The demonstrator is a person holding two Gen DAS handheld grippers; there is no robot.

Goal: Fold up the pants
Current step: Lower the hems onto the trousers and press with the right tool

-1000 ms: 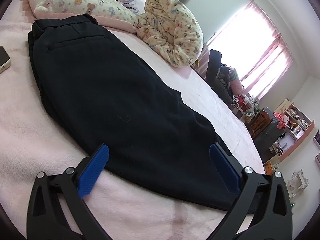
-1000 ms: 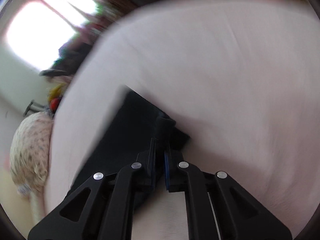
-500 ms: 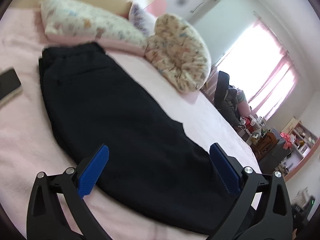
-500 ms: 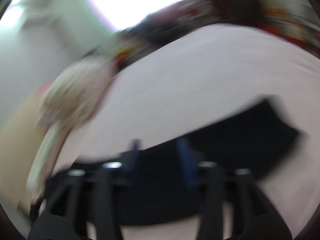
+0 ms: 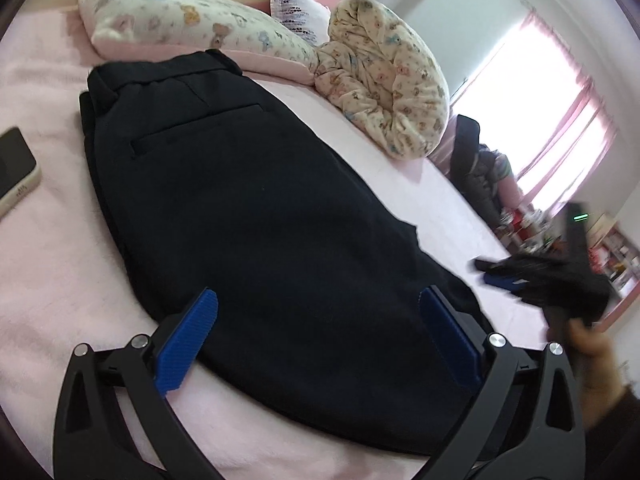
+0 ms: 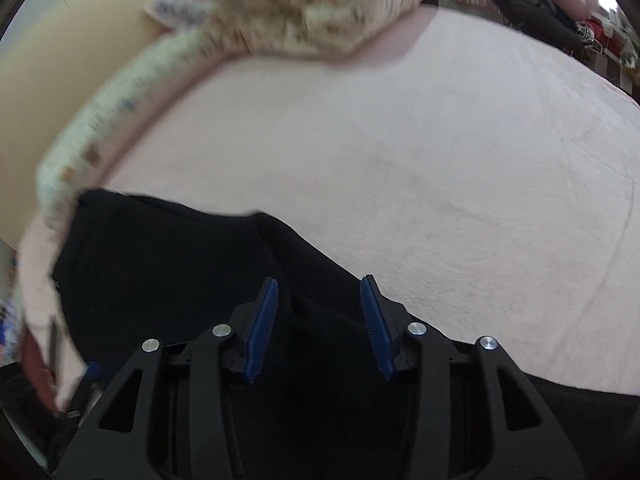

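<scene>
Black pants (image 5: 256, 216) lie flat on the pink bed (image 5: 48, 280), waistband toward the pillows, legs folded one over the other. My left gripper (image 5: 320, 304) is wide open above the near end of the pants, holding nothing. My right gripper (image 6: 320, 292) is open and empty over the pants (image 6: 160, 280) near their far edge; it also shows in the left wrist view (image 5: 516, 276), blurred, at the right, held by a hand.
Patterned pillows (image 5: 192, 20) and a bundled quilt (image 5: 384, 76) lie at the head of the bed. A phone (image 5: 12, 172) lies on the bed left of the pants. A window with pink curtains (image 5: 560, 148) and cluttered furniture are at the right.
My right gripper let go of the pant leg, opened and swung toward the pillows. My left gripper stayed open and drew back a little.
</scene>
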